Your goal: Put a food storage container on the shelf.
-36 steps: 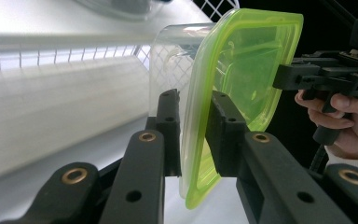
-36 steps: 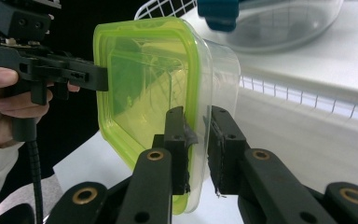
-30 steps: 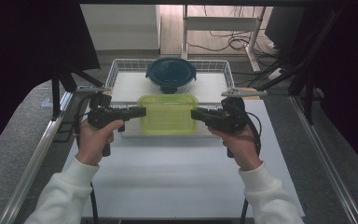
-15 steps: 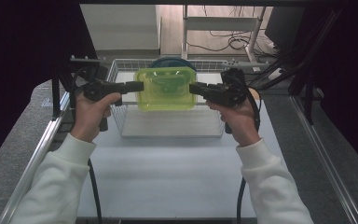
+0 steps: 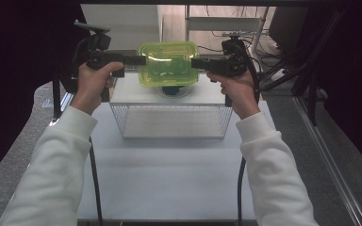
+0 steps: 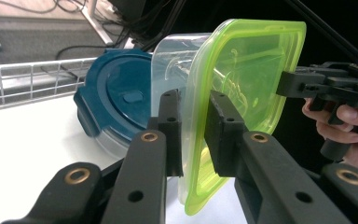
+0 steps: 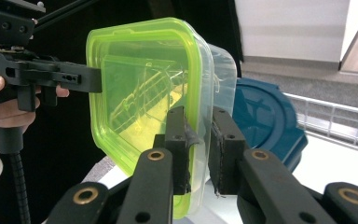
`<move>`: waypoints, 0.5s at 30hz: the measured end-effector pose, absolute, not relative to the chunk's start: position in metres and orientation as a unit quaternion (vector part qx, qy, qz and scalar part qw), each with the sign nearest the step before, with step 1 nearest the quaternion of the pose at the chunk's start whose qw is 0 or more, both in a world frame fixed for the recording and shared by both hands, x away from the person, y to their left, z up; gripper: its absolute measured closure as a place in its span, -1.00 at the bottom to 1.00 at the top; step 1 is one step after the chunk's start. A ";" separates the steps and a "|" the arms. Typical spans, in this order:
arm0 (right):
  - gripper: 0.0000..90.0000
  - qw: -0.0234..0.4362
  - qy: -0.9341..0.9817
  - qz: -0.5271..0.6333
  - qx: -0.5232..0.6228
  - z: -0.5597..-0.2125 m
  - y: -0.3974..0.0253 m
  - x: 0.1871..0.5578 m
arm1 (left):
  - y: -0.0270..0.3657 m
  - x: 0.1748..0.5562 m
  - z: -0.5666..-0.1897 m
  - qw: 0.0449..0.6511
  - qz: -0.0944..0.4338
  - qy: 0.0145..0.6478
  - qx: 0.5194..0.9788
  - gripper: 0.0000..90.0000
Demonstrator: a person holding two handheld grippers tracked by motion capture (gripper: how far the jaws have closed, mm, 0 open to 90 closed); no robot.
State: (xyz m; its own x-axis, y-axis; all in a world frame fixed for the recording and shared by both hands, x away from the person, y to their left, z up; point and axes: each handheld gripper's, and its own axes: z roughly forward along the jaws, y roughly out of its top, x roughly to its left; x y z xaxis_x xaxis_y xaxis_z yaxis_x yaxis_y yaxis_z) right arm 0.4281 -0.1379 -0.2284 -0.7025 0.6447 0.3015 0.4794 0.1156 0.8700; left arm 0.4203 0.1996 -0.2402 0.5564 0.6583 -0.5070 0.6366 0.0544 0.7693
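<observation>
A person is holding a green-lidded box (image 5: 168,63) in the air between two tools, over the far end of a wire basket (image 5: 172,121) on the table (image 5: 169,179). The left hand-held gripper (image 5: 140,60) is pinching the box's left rim and the right hand-held gripper (image 5: 195,62) its right rim, likely so it stays level. Under it a blue-lidded tub (image 6: 116,100) is sitting in the basket. A second ago the box was lower and nearer the person; both arms are lifting it forward.

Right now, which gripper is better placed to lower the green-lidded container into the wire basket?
Neither alone: left gripper and right gripper clamp opposite edges of the green-lidded clear plastic container, held above the white wire basket; probably lower together.
</observation>
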 end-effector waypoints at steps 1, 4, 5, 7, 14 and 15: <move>0.74 0.072 0.742 0.545 0.384 -0.229 -0.138 0.433 | 0.198 0.426 -0.241 0.549 0.006 0.474 0.688 0.73; 0.74 0.058 0.739 0.537 0.403 -0.233 -0.140 0.448 | 0.196 0.442 -0.245 0.538 -0.001 0.483 0.691 0.74; 0.74 0.049 0.737 0.533 0.412 -0.236 -0.140 0.455 | 0.195 0.447 -0.247 0.533 -0.002 0.487 0.692 0.74; 0.74 0.027 0.731 0.528 0.431 -0.243 -0.141 0.466 | 0.193 0.453 -0.251 0.528 -0.003 0.495 0.691 0.75; 0.64 -0.005 0.714 0.530 0.459 -0.251 -0.140 0.490 | 0.199 0.477 -0.263 0.539 -0.042 0.515 0.665 0.69; 0.61 -0.007 0.711 0.528 0.463 -0.252 -0.139 0.493 | 0.200 0.482 -0.266 0.541 -0.048 0.517 0.662 0.68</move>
